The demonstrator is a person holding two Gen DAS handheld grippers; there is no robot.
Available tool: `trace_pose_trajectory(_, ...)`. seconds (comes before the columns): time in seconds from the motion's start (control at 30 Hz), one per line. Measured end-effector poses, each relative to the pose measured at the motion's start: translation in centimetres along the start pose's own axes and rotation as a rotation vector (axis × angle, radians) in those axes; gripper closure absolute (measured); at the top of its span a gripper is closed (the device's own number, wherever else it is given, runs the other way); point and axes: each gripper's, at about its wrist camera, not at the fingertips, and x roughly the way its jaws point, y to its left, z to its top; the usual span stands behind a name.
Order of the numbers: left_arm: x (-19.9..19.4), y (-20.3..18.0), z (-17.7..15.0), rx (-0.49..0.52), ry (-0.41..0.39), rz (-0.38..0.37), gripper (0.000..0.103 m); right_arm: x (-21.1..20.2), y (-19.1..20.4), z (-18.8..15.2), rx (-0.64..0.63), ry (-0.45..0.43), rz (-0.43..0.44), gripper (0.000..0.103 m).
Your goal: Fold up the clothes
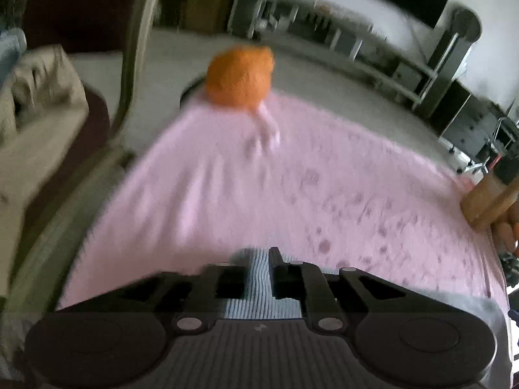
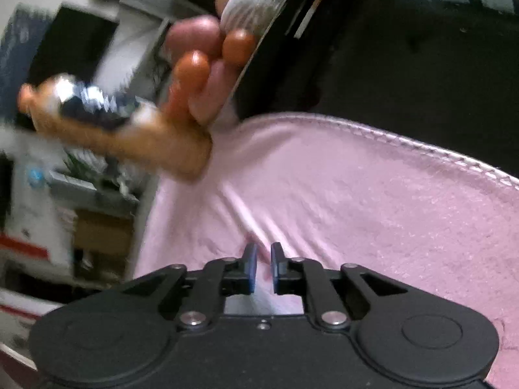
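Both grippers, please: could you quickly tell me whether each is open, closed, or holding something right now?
Left gripper: nearly closed, pinching the pink garment at its near edge.
Right gripper: nearly closed, pinching a fold of the pink garment.

Garment (image 1: 259, 188): lay spread ahead of the left gripper (image 1: 258, 275), reaching the far side.
Round object (image 1: 240, 76): sat on the garment's far edge.
Right gripper (image 2: 263, 267): pinched a fold of garment.
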Motion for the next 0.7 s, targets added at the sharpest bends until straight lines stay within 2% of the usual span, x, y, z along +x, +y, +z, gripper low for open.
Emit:
trace_pose_trajectory(0.03,-0.5,-0.4,0.2,0.024,-0.026,-0.009,0.088,-0.2,-0.1,0.0,0.022,0.004,0.035,0.092)
trace_pose_trajectory(0.13,-0.3,-1.6,0.4,0.1,-0.058,0.013,0.086,0.3,1.6,-1.0,-0.046,0.042,0.081,0.092)
trace_pose_trajectory(0.23,1.8,-1.9,0.2,0.132,-0.005,0.031,0.086,2.6,4.4,-2.3,-0.168,0.105,0.074,0.092)
trace_pose_trajectory(0.33,3.7,-1.4,-0.2,0.146,0.083,0.016,0.086,5.8,6.1,-4.0,-0.243,0.208,0.075,0.092)
trace_pose_trajectory(0.4,4.7,-1.0,-0.6,0.149,0.11,0.065,0.083,7.0,6.1,-4.6,-0.26,0.254,0.051,0.092)
trace_pose_trajectory(0.43,4.8,-0.8,-0.6,0.139,0.107,0.073,0.084,7.4,6.1,-4.9,-0.27,0.272,0.025,0.094)
trace_pose_trajectory(0.47,4.9,-0.5,-0.5,0.13,0.104,0.081,0.084,7.9,5.9,-5.1,-0.28,0.289,-0.003,0.103)
trace_pose_trajectory(0.5,5.0,-0.3,-0.5,0.121,0.1,0.092,0.084,8.1,5.4,-5.0,-0.282,0.292,-0.03,0.103)
trace_pose_trajectory(0.57,4.9,0.2,-0.3,0.109,0.084,0.152,0.084,7.7,4.5,-4.3,-0.225,0.279,-0.012,0.103)
trace_pose_trajectory(0.6,4.5,0.5,-0.1,0.102,0.071,0.215,0.084,7.3,4.3,-3.9,-0.219,0.249,-0.025,0.103)
trace_pose_trajectory(0.7,2.5,2.5,0.7,0.026,0.045,0.306,0.085,4.5,3.2,-2.5,-0.136,0.134,-0.037,0.101)
